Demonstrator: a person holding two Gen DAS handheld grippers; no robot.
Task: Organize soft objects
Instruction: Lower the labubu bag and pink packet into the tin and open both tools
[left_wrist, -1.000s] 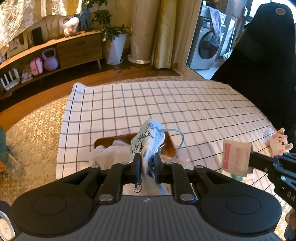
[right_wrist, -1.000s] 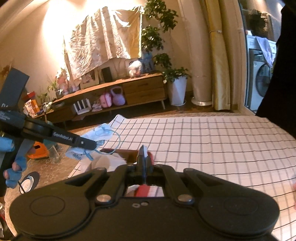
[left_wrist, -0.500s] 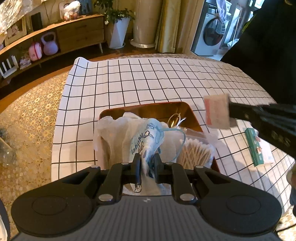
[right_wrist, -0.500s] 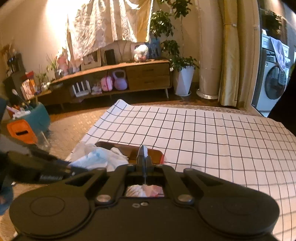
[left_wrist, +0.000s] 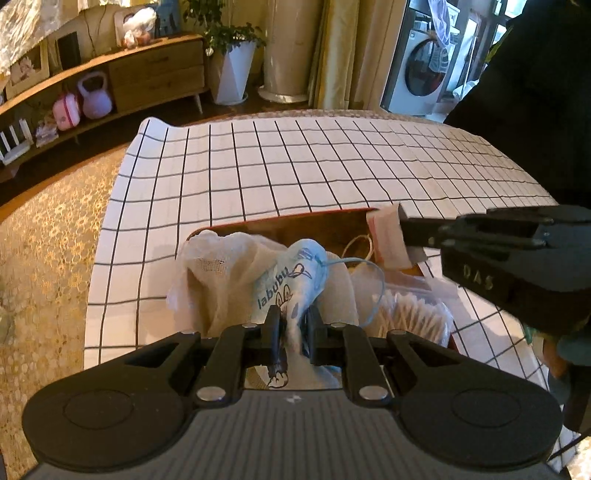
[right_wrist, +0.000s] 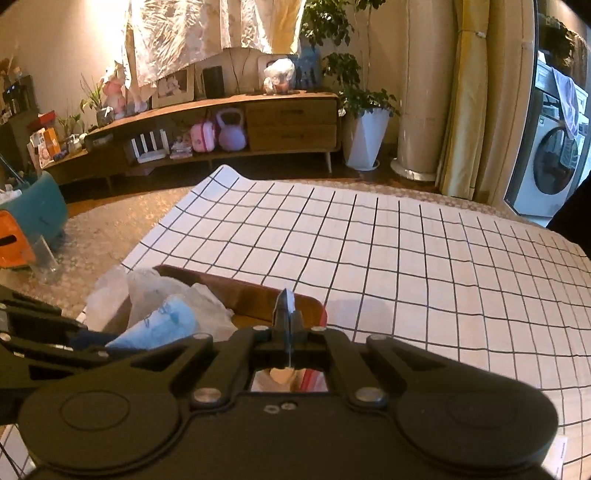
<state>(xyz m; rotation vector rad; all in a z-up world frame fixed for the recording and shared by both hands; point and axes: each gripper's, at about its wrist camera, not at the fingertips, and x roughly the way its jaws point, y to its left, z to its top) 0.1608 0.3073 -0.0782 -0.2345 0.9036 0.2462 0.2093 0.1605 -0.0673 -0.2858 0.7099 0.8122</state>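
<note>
Left wrist view: the left gripper (left_wrist: 293, 325) is clamped on a blue face mask (left_wrist: 291, 282), held over the white cloth (left_wrist: 218, 273) inside the brown tray (left_wrist: 295, 223). To the right, the right gripper (left_wrist: 400, 230) pinches a pink-and-white packet (left_wrist: 388, 240) over the tray's far right corner.

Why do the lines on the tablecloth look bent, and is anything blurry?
Left wrist view: the fisheye lens bows the tablecloth grid, and the packet in the right claw looks slightly smeared. Right wrist view: same curving, with hazy glare on the far wall.
</note>
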